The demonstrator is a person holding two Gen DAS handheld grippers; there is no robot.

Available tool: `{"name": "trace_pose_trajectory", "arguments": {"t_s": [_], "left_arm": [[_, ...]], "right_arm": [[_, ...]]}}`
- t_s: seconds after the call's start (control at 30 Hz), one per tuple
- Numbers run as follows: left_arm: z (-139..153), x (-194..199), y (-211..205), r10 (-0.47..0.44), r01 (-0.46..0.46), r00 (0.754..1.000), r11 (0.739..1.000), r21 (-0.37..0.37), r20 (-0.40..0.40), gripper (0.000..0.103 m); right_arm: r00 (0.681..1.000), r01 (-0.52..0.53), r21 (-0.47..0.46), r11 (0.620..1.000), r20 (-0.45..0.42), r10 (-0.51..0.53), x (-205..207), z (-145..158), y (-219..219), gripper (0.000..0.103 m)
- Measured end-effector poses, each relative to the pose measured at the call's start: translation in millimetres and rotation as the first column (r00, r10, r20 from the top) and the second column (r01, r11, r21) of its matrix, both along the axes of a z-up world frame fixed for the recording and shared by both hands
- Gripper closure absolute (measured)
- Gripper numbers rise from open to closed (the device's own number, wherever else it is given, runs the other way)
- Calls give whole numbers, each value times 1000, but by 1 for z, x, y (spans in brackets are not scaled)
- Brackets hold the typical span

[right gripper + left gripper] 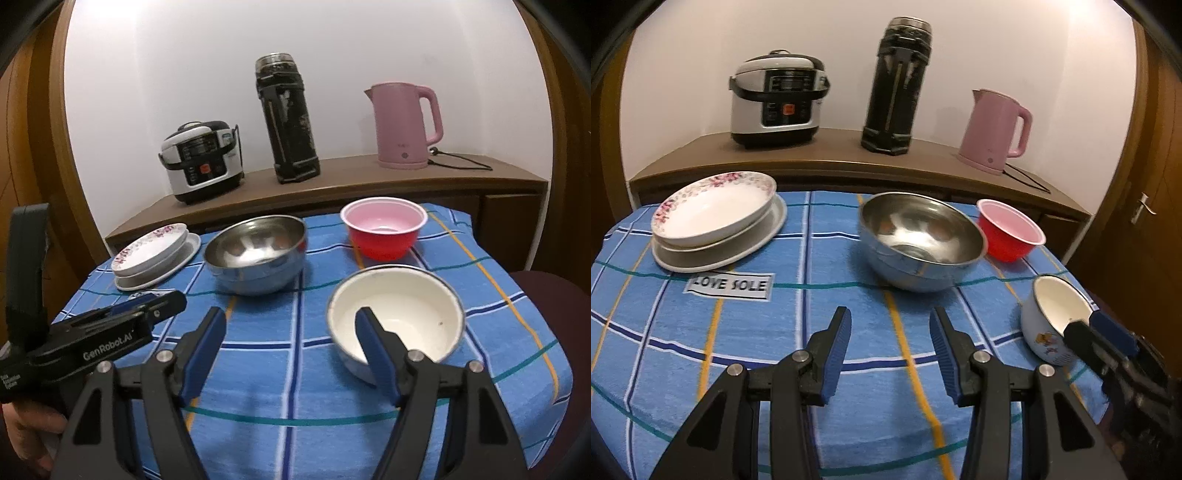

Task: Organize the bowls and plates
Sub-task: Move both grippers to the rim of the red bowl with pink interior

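On the bench, covered with a blue checked cloth, a flowered plate sits stacked on a plain white plate at the far left. To their right stands a steel bowl, with a red bowl just beside it on the right. A white enamel bowl stands nearer, at the right side. The left tool hangs above bare cloth, its blue pads spread apart with nothing between them. The right tool is also spread; its right-hand pad shows in front of the enamel bowl's inside, but whether it touches cannot be told. On the shelf behind stand a rice cooker, a black flask and a pink kettle.
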State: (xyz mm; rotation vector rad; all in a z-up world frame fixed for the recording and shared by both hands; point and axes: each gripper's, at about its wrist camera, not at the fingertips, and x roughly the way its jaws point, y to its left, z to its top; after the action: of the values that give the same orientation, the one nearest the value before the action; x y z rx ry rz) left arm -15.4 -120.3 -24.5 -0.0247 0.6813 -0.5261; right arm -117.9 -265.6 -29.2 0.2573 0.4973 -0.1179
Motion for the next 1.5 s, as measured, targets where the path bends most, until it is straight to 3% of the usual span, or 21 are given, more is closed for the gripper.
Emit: {"name": "trace_pose_trajectory", "arguments": {"t_s": [0.3,0.43,0.63,0.87,1.13,1.5], "left_arm": [[7,-11,-32,-124,124,992,992,-11,21,56],[20,-14,-43,-158,158,985,987,7,66,56],[49,8,-69,-194,197,977,980,-27,91,56],[55,52,-116,-229,230,973,971,-65,13,56],[39,94,-162,-203,202,975,979,-28,-89,56],[21,119,-192,-183,186,973,982,7,-139,56]], "right_arm": [[980,198,38,979,1,-199,-27,3,-68,37],[970,241,38,970,-2,-242,-32,6,-90,38],[962,273,27,962,19,-274,-24,23,-127,47],[976,218,140,966,-8,-219,20,36,-169,47],[986,154,239,959,-105,-132,80,14,-190,47],[979,123,263,957,-187,-75,120,-7,-205,48]]}}
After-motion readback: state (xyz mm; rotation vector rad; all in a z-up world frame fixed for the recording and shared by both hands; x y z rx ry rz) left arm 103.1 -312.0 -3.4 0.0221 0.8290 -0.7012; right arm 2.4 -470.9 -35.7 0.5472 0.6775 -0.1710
